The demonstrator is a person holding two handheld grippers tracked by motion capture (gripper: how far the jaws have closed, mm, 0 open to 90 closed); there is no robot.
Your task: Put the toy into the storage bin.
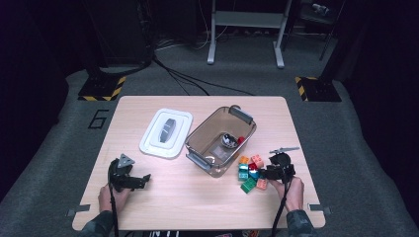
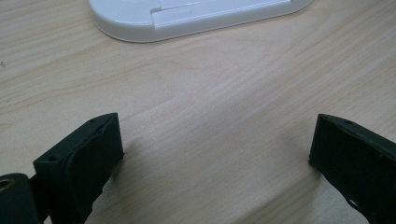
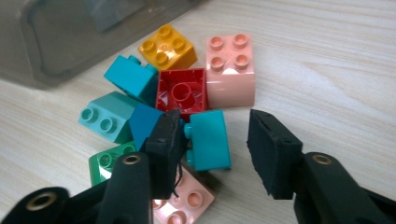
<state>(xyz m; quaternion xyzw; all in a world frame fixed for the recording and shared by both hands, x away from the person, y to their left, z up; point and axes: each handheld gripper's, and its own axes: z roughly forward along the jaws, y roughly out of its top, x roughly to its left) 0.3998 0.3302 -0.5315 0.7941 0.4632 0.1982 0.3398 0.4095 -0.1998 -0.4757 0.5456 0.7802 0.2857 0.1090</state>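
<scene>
Your right gripper (image 3: 215,154) sits over the brick pile near the table's (image 1: 163,207) right front edge, jaws partly apart with a teal brick (image 3: 208,139) between them but not yet pinched. Judging from that, picking this brick is the step in hand: centre it, close squarely on its flat sides, and lift straight so the red brick (image 3: 181,93) and pink brick (image 3: 231,65) stay put. Your left gripper (image 2: 212,154) rests wide open and empty near the front left. Farther in, the clear bin (image 1: 207,129) stands mid-table, its white lid (image 1: 150,140) just left.
</scene>
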